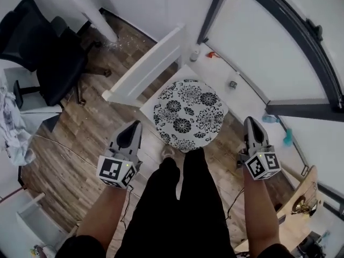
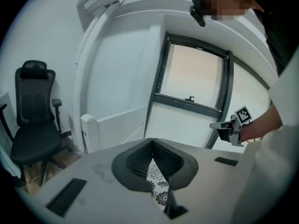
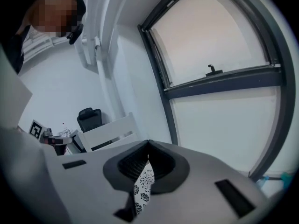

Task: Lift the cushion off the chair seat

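The cushion (image 1: 188,114) is round, with a black-and-white flower print, and lies flat on the white chair (image 1: 144,71) seat at the centre of the head view. The chair's back slants off toward the upper left. It looks like a thin, soft fabric pad, probably light and floppy, so it would sag if lifted from one side. The best hold is likely a pinch on the rim at two opposite edges, lower left and right, where the fabric overhangs the seat. Whether ties fasten it to the chair cannot be told.

The left gripper (image 1: 133,127) hovers just off its lower-left edge and the right gripper (image 1: 251,121) off its right. Both have their jaws pressed together and carry nothing. A black office chair (image 1: 48,52) stands at the upper left, on the wood floor (image 1: 80,133).
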A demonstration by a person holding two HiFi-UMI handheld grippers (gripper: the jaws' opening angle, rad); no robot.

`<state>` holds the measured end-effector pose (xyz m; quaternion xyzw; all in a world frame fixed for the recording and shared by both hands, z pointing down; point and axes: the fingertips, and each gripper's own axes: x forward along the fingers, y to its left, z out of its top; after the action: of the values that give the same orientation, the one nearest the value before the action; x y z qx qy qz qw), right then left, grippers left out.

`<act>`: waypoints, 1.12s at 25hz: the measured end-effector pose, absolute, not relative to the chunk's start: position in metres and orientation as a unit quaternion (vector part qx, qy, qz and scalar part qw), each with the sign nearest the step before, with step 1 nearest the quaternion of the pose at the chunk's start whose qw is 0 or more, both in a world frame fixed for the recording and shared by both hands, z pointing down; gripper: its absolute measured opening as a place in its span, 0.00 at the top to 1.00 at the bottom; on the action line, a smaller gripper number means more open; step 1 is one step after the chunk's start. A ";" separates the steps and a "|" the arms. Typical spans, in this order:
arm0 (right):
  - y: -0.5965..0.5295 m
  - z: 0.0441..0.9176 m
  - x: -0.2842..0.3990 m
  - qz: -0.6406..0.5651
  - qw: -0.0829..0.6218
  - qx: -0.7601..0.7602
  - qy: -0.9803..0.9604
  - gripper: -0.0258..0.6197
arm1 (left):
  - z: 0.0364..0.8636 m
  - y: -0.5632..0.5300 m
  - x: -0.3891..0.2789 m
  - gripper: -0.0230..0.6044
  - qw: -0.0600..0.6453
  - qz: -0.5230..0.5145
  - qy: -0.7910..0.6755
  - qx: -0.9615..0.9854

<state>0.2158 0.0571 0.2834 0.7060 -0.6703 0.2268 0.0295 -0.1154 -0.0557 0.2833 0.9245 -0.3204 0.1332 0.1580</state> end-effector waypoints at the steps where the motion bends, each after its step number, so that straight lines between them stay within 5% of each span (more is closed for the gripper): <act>1: 0.052 0.293 0.219 0.230 0.030 0.704 -0.672 0.95 | 0.293 -0.058 -0.115 0.96 0.162 0.137 -0.327 0.921; 9: 0.029 0.356 0.251 0.269 0.008 0.694 -0.667 0.95 | 0.370 -0.066 -0.114 0.96 0.180 0.168 -0.378 0.893; 28: 0.001 0.516 0.249 0.295 0.104 0.643 -0.699 0.94 | 0.517 -0.076 -0.112 0.96 0.192 0.224 -0.401 0.867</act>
<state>0.2488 0.0014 0.5165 0.6434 -0.6989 0.2946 0.1038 -0.1118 -0.0763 0.5175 0.8672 -0.4010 0.2243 0.1920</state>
